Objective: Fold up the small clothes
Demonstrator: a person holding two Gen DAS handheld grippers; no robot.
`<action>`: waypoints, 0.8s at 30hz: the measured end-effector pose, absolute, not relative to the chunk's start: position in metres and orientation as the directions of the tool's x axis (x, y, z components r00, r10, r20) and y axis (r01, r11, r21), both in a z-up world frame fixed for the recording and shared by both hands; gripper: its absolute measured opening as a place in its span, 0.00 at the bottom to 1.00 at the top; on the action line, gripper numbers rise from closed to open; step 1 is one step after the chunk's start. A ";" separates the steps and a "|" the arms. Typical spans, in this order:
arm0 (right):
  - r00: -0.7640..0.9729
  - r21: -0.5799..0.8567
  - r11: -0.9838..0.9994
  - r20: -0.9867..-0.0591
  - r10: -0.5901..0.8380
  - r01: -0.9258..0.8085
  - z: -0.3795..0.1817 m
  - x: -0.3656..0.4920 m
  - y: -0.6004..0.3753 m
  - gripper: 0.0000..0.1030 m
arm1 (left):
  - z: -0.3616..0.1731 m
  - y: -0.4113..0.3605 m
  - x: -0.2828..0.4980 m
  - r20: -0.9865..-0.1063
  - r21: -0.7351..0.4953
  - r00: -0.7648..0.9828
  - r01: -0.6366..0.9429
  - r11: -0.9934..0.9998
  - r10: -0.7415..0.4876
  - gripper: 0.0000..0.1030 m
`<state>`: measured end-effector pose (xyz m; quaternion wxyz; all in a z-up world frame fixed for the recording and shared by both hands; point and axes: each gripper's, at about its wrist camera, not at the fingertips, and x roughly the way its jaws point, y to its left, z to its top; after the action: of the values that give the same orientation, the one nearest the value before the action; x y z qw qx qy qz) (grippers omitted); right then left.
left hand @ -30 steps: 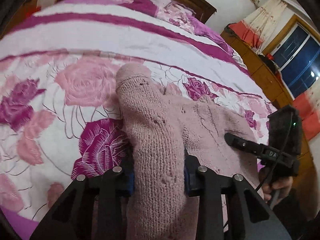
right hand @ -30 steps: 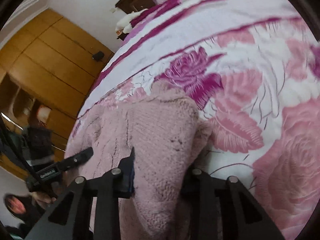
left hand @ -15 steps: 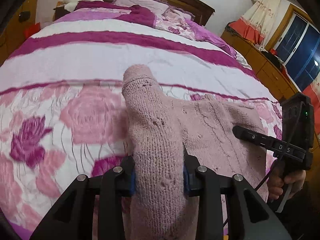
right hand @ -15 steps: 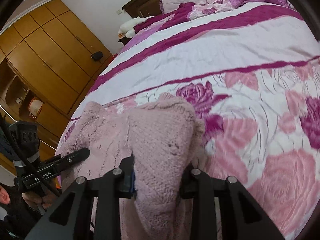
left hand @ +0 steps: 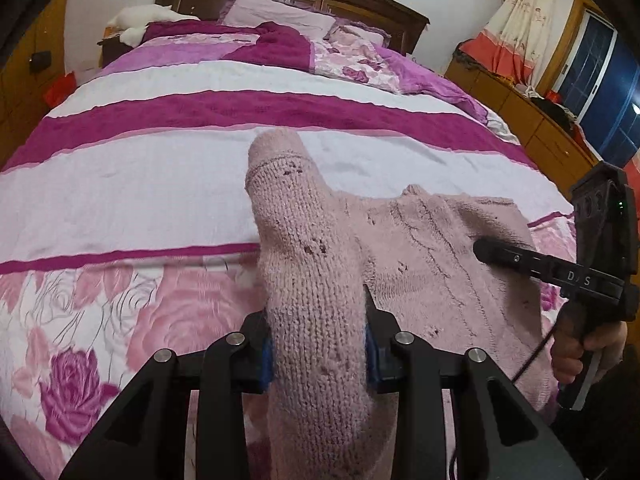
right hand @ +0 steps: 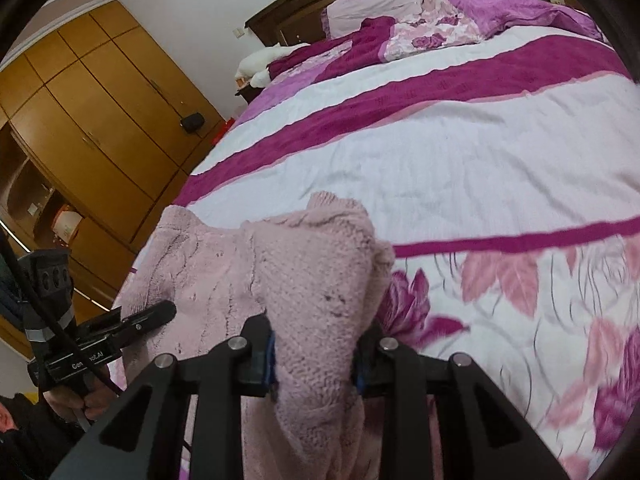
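Folding is barely begun: left gripper (left hand: 318,354) and right gripper (right hand: 314,358), its fingers closing, each clamp the pink sweater (left hand: 436,264) above the bed (left hand: 140,184), unfolded.

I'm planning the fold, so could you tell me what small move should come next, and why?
Probably carry both pinched ends forward and lay them down. The left claw and right claw each grip the pink knit sweater, raised above the bedspread, so no crease is set yet.

One pink knitted sweater (left hand: 420,248), two grippers (left hand: 318,354) (right hand: 314,360), one bed (left hand: 160,184).
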<state>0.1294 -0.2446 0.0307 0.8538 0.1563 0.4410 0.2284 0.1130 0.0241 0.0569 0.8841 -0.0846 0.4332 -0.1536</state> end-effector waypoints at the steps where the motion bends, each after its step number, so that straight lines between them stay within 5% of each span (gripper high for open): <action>1: 0.502 0.466 0.848 -0.686 0.527 -0.254 0.028 0.134 -0.244 0.27 | 0.054 0.024 0.117 -0.741 -0.283 0.577 0.195 0.939 -0.343 0.10; 11: 0.510 0.438 0.861 -0.695 0.506 -0.257 0.012 0.170 -0.236 0.28 | 0.030 0.021 0.152 -0.763 -0.287 0.554 0.174 0.942 -0.335 0.15; 16: 0.566 0.242 0.945 -0.757 0.325 -0.219 0.019 0.164 -0.226 0.50 | 0.042 0.019 0.134 -0.766 -0.217 0.579 0.178 0.960 -0.280 0.17; 21: 0.797 0.019 0.985 -0.586 0.150 -0.172 0.082 0.122 -0.225 0.63 | 0.080 0.028 0.101 -0.705 -0.242 0.647 0.164 0.956 -0.289 0.17; 24: 0.811 0.028 0.976 -0.552 0.194 -0.215 0.100 0.100 -0.217 0.65 | 0.097 0.034 0.081 -0.633 -0.304 0.694 0.185 0.935 -0.343 0.02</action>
<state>0.0996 -0.2167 0.0996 0.9514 -0.0180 0.2881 0.1075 0.0813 0.0341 0.0967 0.9138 -0.1086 0.3636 -0.1447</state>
